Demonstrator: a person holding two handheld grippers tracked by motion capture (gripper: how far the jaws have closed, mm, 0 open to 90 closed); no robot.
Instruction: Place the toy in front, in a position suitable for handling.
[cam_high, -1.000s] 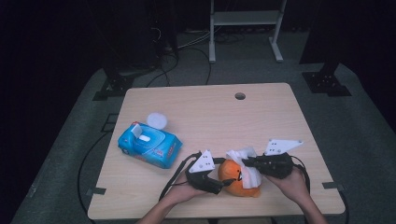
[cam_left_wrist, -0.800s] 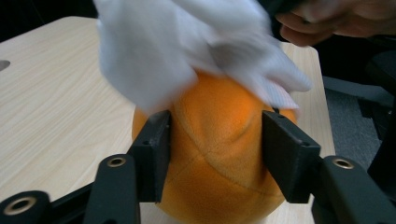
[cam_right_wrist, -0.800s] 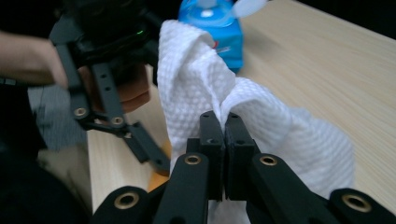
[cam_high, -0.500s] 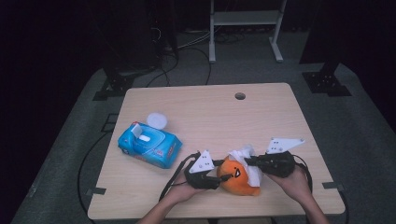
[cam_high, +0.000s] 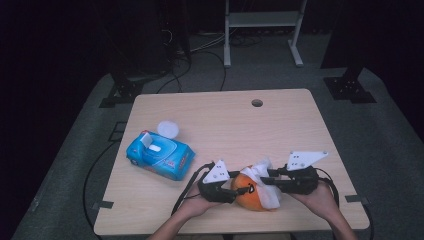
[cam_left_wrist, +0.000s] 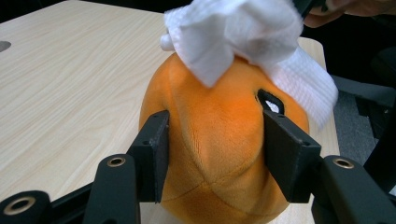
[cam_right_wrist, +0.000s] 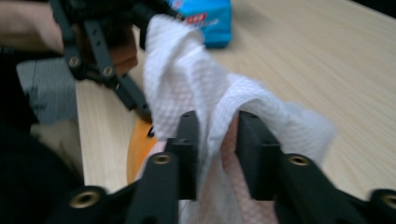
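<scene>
Jaws of the left gripper (cam_left_wrist: 212, 154) clamp the orange plush toy (cam_left_wrist: 219, 140); the right gripper (cam_right_wrist: 215, 140) pinches the white wipe (cam_right_wrist: 196, 88) against it, so wiping is judged underway, not finished.

Both forearms enter from the near edge, hands low and close together. Left tongs (cam_high: 239, 190) point right, jaws pressed against something held between them. Right tongs (cam_high: 264, 177) point left toward the left tongs, jaws nearly closed on a grip
</scene>
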